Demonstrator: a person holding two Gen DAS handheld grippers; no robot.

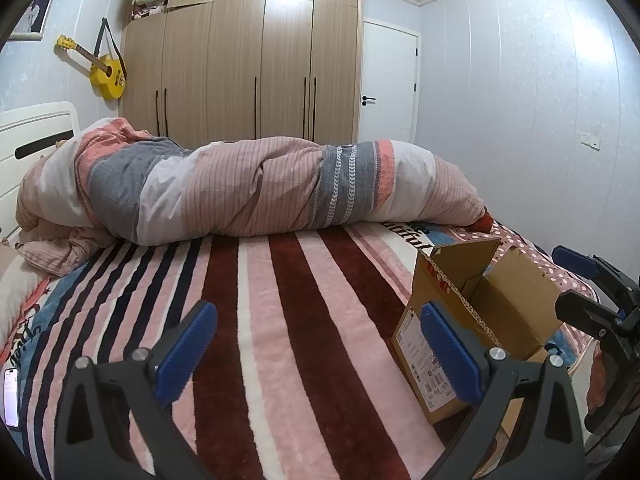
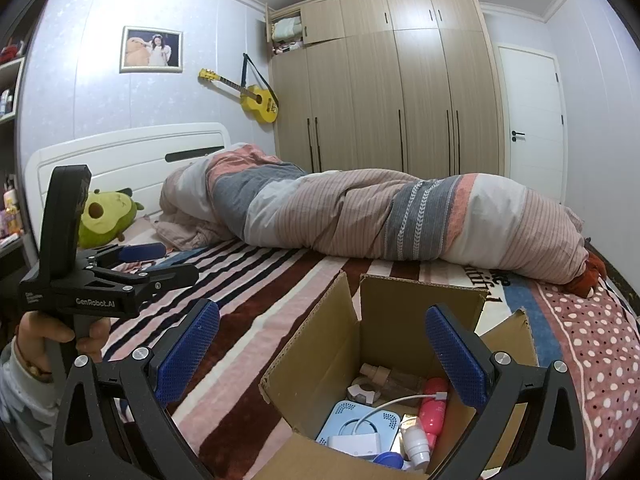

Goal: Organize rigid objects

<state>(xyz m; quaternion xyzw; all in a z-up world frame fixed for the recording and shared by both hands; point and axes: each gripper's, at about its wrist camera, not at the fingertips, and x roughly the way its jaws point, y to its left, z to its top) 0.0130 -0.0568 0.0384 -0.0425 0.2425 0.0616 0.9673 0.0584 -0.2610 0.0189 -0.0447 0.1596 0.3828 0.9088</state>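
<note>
An open cardboard box [image 2: 320, 364] stands on the striped bed, also in the left wrist view [image 1: 448, 320] at the right. Inside it lie a pink bottle [image 2: 434, 404], a light blue perforated device [image 2: 360, 420] with a white cable, a clear spray bottle [image 2: 394, 378] and a white adapter [image 2: 356, 442]. My right gripper [image 2: 322, 354] is open and empty, hovering over the box opening. My left gripper [image 1: 320, 350] is open and empty above the blanket, left of the box; it also shows in the right wrist view [image 2: 156, 260].
A rolled striped duvet [image 1: 256, 188] lies across the bed's far side. A phone [image 1: 11, 396] lies at the left bed edge. A green plush [image 2: 106, 218] sits by the white headboard [image 2: 120, 152]. A wardrobe [image 1: 240, 52] and a door [image 1: 388, 84] stand behind.
</note>
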